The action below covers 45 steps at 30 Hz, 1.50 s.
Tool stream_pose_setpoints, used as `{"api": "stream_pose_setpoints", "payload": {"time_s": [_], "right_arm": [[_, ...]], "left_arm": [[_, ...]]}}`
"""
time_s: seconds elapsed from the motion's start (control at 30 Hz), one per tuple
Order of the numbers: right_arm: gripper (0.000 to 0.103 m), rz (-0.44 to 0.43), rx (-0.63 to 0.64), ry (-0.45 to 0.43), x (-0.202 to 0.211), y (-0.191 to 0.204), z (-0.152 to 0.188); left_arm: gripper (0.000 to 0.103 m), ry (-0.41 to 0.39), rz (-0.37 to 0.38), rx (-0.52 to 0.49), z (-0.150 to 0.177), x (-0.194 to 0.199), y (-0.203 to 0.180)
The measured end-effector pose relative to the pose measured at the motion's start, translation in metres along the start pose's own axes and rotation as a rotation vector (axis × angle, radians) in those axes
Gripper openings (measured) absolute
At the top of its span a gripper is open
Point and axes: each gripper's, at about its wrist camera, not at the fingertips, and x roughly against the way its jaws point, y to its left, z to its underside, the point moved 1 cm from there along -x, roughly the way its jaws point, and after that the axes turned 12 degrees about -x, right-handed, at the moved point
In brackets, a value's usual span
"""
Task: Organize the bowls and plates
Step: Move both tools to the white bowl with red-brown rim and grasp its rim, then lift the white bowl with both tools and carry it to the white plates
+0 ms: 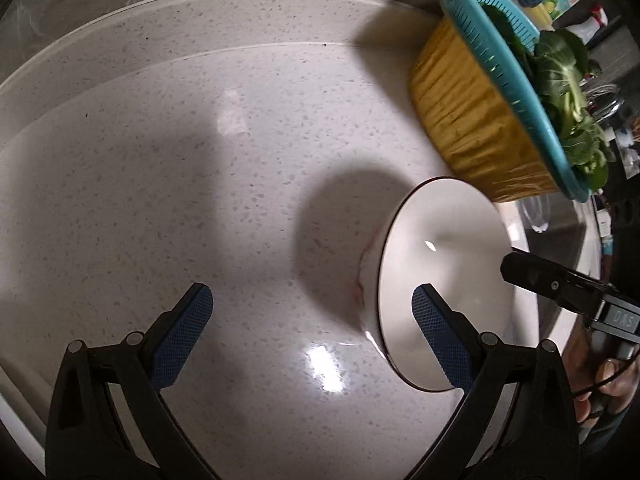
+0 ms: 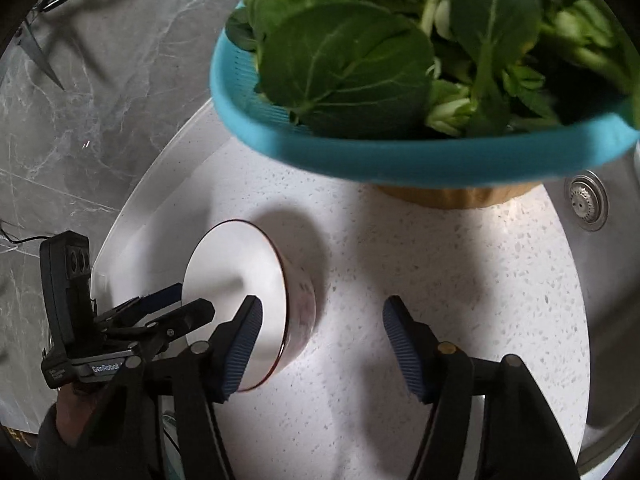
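A white bowl [image 1: 440, 276] with a dark rim and a red pattern on its outside stands on the speckled white counter [image 1: 200, 180]. My left gripper [image 1: 312, 328] is open and empty, its right finger over the bowl's near rim. The bowl also shows in the right wrist view [image 2: 236, 284]. My right gripper [image 2: 320, 344] is open and empty, its left finger in front of the bowl and its right finger over bare counter. The left gripper [image 2: 176, 304] appears there at the bowl's left side.
A teal colander [image 2: 400, 156] full of leafy greens [image 2: 360, 52] sits on a yellow-brown bowl [image 1: 472, 120] behind the white bowl. A sink with a drain [image 2: 586, 202] lies to the right. A grey marble wall [image 2: 80, 100] rises behind the counter.
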Motion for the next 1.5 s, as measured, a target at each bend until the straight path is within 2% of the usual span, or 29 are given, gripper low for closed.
{"api": "stream_pose_setpoints", "payload": {"time_s": [0.1, 0.17, 0.23, 0.4, 0.43, 0.47, 0.53, 0.7, 0.73, 0.8, 1.2, 1.5], "right_arm": [[0.066, -0.005, 0.016, 0.018, -0.006, 0.002, -0.001], [0.066, -0.003, 0.021, 0.027, -0.011, 0.005, -0.003], [0.065, -0.005, 0.033, 0.032, -0.015, 0.01, -0.003], [0.062, 0.009, 0.044, 0.052, -0.025, 0.018, -0.004], [0.062, 0.007, 0.043, 0.056, -0.028, 0.021, -0.004], [0.06, 0.01, 0.043, 0.063, -0.03, 0.022, -0.004], [0.054, 0.018, 0.037, 0.071, -0.035, 0.025, -0.005], [0.036, 0.032, 0.038, 0.102, -0.045, 0.031, -0.005], [0.032, 0.032, 0.034, 0.107, -0.045, 0.029, -0.004], [0.02, 0.035, 0.032, 0.112, -0.044, 0.026, -0.003], [0.018, 0.025, -0.01, 0.129, -0.046, 0.029, -0.004], [0.018, 0.021, -0.015, 0.132, -0.041, 0.036, -0.002]], "left_arm": [[0.097, -0.005, 0.003, 0.008, -0.001, -0.004, 0.002], [0.089, -0.008, 0.008, -0.001, -0.006, -0.009, -0.001], [0.075, -0.002, 0.014, -0.014, -0.008, -0.012, -0.003], [0.06, 0.012, 0.042, -0.029, -0.011, -0.018, -0.007], [0.053, 0.011, 0.05, -0.032, -0.011, -0.019, -0.007], [0.048, 0.013, 0.057, -0.035, -0.01, -0.02, -0.009], [0.032, 0.017, 0.072, -0.038, -0.014, -0.025, -0.01], [0.022, 0.019, 0.102, -0.049, -0.016, -0.03, -0.017], [0.016, 0.021, 0.104, -0.052, -0.016, -0.03, -0.018], [0.01, 0.024, 0.117, -0.056, -0.015, -0.031, -0.021], [0.01, 0.041, 0.142, -0.045, -0.011, -0.029, -0.024], [0.01, 0.035, 0.135, -0.032, -0.009, -0.013, -0.02]]}}
